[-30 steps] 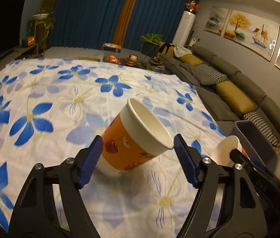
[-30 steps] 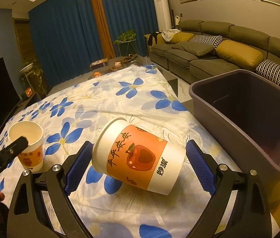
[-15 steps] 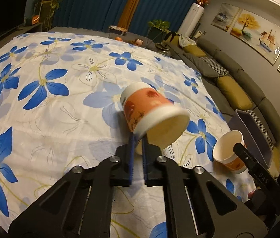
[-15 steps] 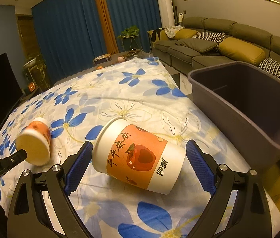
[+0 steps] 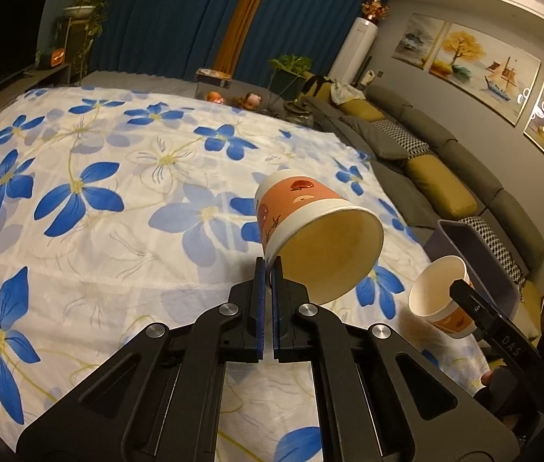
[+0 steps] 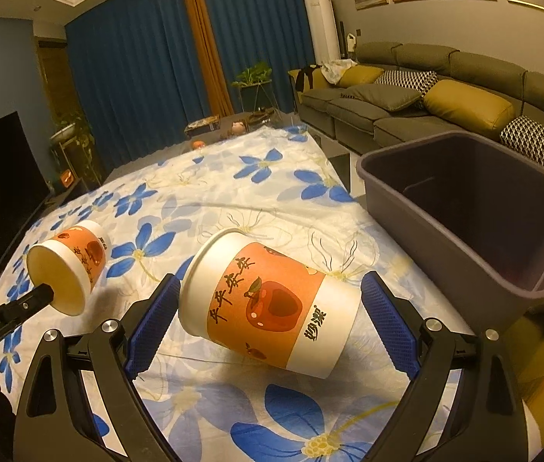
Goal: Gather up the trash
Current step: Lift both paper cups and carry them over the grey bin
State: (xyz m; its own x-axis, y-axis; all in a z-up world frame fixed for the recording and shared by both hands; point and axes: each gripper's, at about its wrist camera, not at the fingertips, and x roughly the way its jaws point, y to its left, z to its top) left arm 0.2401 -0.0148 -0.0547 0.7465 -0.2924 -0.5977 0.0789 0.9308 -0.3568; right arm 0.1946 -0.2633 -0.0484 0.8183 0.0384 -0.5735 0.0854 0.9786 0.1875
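My left gripper [image 5: 268, 269] is shut on the rim of an orange and white paper cup [image 5: 310, 227] and holds it tipped above the flowered cloth, mouth toward the camera. This cup also shows in the right wrist view [image 6: 67, 269]. My right gripper [image 6: 268, 315] holds a second orange paper cup [image 6: 272, 300] sideways between its wide-set blue pads [image 6: 387, 327], with the cup's wall against the left pad. That cup also shows in the left wrist view [image 5: 441, 300]. A grey bin [image 6: 476, 208] stands just right of it, open side up.
The table is covered by a white cloth with blue flowers [image 5: 79, 192]. A grey sofa with yellow cushions [image 6: 445, 104] runs along the right wall. A low table with small items [image 5: 233, 92] and plants stand beyond the table's far edge.
My left gripper has closed on the cup's rim and lifted it, tipping it over. My right gripper has carried its cup higher and nearer the bin.
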